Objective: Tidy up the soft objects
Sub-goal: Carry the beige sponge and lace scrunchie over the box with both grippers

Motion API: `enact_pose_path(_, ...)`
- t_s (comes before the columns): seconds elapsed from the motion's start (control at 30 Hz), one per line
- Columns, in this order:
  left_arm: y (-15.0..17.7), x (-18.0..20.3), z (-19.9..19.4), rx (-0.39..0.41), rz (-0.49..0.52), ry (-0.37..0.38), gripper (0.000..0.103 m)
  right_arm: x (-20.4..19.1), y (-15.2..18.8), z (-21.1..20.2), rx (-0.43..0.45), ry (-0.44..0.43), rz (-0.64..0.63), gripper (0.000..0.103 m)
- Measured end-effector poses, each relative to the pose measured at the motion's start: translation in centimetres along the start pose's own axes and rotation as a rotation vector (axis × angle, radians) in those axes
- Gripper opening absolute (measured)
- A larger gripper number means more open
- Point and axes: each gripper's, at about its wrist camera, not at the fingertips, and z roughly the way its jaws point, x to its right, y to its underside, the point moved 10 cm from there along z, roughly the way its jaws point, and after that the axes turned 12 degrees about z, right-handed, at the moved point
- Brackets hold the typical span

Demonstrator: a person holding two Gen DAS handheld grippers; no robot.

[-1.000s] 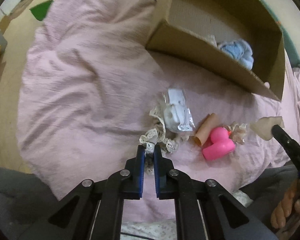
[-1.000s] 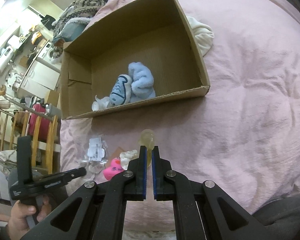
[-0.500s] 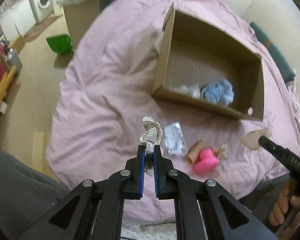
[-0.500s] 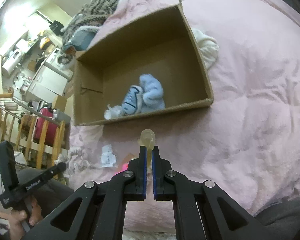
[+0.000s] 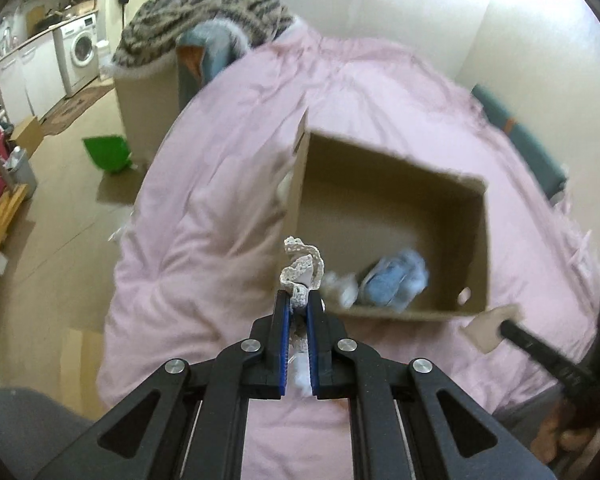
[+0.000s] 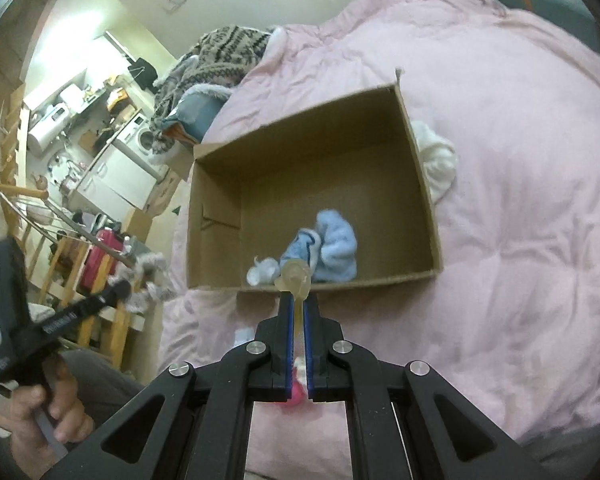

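**Both grippers loaded, held above bed near box**

While both tools hang over the bedding, the largest item in view is the pink quilt [image 6: 520,240], which covers the whole bed. Cardboard box [image 6: 424,184] sits on it, top open, flaps up. Inside, at near wall: light blue plush item [image 6: 336,248] w/ small white item [image 6: 262,272] just beside it. White cloth bundle [image 6: 440,160] lies on quilt outside box, against its far-right side.

L gripper [image 5: 299,300]: jaws closed on cream lace trim [image 5: 304,264]; trim loops up past the tips and hangs down between the fingers. Seen from the L wrist cam, it sits in front of box's near-left corner; frame blurred.

R gripper [image 6: 298,300]: jaws clamped on pale yellowish soft piece [image 6: 294,278], its rounded end sticking out beyond the tips, in line w/ box's near wall. Pink toy [image 6: 296,394] on quilt below R gripper, mostly hidden by fingers.

Person's hand [image 6: 52,428] grips L tool handle.
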Motion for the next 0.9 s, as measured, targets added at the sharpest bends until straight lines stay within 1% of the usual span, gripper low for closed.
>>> enact_pose_path(0.1,-2.0,0.8,-0.4,0.054,0.028,-0.009,0.008,-0.2,-0.9,0.0,0.012,-0.003,-0.001,0.006)
enact_pose_path(0.3,-4.9,2.6,0.4,0.086,0.104,-0.016,0.008,-0.7,-3.3,0.0,0.047,0.002,-0.024,0.006)
enact_pose_path(0.5,-7.2,3.7,2.7,0.116,0.167,-0.046,0.008,-0.4,-6.2,0.5,0.095,0.018,-0.039,0.006)
enact_pose_path(0.6,-7.2,3.5,4.5,0.113,0.166,-0.049,0.008,0.7,-6.9,1.3,0.108,0.026,-0.016,0.006)
enact_pose_path(0.73,-6.2,3.5,7.0,0.063,0.151,-0.041,0.008,2.4,-6.9,2.8,0.093,0.064,0.013,0.006)
enact_pose_path(0.83,-5.6,3.8,8.1,0.06,0.188,-0.057,0.008,2.8,-6.7,3.7,0.086,0.097,0.004,0.006)
enact_pose_path(0.9,-5.1,3.9,8.9,0.05,0.199,-0.055,0.008,3.0,-6.6,4.1,0.081,0.109,-0.001,0.006)
